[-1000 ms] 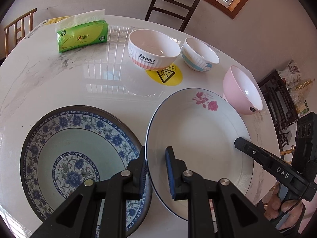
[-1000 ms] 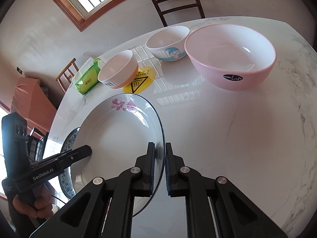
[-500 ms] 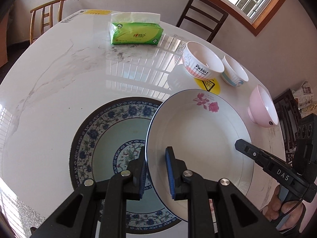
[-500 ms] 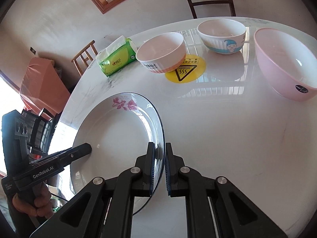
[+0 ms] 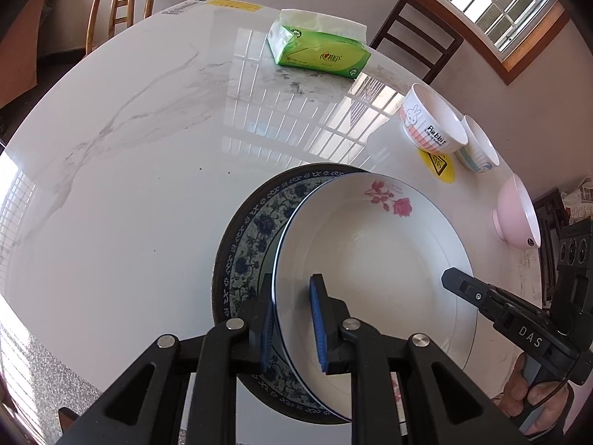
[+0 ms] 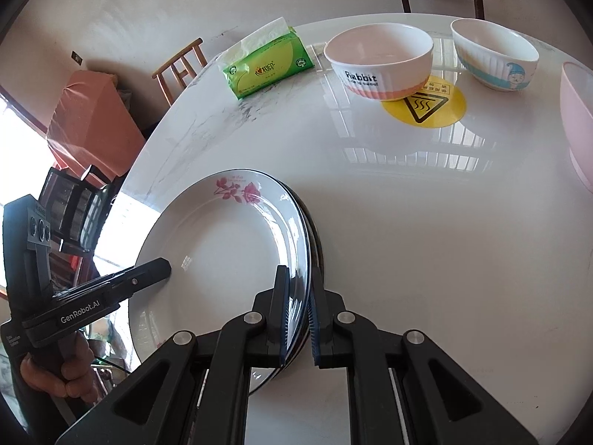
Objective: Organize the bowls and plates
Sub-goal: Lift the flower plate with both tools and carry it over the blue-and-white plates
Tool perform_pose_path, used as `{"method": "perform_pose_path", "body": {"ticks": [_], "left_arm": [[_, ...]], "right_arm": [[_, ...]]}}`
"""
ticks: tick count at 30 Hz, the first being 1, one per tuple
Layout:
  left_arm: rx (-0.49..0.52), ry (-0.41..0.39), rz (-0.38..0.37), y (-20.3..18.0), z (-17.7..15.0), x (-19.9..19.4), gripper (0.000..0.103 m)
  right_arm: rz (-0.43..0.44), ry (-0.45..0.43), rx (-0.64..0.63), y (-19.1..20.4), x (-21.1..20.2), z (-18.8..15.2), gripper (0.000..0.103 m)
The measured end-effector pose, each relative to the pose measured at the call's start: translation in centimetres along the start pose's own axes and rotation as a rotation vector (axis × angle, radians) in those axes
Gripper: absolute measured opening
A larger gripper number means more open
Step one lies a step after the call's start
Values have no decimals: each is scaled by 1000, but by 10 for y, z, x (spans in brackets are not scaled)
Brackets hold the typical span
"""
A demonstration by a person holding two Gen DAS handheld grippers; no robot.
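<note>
1. Rose plate [image 5: 374, 259]: a wide, shallow white plate with a thin blue rim line and a red flower print. It is held above the blue-patterned plate [image 5: 252, 230], overlapping most of it; whether the two touch cannot be told.
2. Left gripper [image 5: 292, 319]: jaws narrow, clamped on the plate's near-left rim, one pad inside the well and one under the lip.
3. Right gripper [image 6: 298, 315]: jaws nearly closed, pinching the opposite rim edge.
4. Handling, judged: glazed ceramic, rigid, fairly heavy for its thickness, slick under the pads, and liable to chip if rim meets rim.
5. Hold points: grip only at the rim, on opposite sides, as at present. A one-sided grip would probably let the plate pivot and slip.
6. Placement: lower it level and centred over the blue-patterned plate before opening either pair of jaws.
7. Remaining items on the marble table [image 5: 148, 148]: rabbit bowl [image 6: 378, 63], striped bowl [image 6: 493, 53], pink bowl [image 5: 517, 215], all well apart from the plates.
</note>
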State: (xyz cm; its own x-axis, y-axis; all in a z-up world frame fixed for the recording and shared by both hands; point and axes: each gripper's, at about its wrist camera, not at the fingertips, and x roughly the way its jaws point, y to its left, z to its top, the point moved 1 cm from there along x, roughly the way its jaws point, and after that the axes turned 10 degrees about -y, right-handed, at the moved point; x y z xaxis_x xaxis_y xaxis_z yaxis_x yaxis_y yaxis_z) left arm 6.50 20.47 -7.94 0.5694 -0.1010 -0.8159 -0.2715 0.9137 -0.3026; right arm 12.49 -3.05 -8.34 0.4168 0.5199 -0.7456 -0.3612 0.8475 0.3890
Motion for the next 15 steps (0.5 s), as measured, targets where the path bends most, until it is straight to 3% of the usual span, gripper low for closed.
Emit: {"method": "perform_pose_path", "body": {"ticks": [15], "left_arm": [[9, 0, 11, 7, 3, 9, 18]], "right_arm": [[-9, 41, -6, 10, 16, -5, 11]]}}
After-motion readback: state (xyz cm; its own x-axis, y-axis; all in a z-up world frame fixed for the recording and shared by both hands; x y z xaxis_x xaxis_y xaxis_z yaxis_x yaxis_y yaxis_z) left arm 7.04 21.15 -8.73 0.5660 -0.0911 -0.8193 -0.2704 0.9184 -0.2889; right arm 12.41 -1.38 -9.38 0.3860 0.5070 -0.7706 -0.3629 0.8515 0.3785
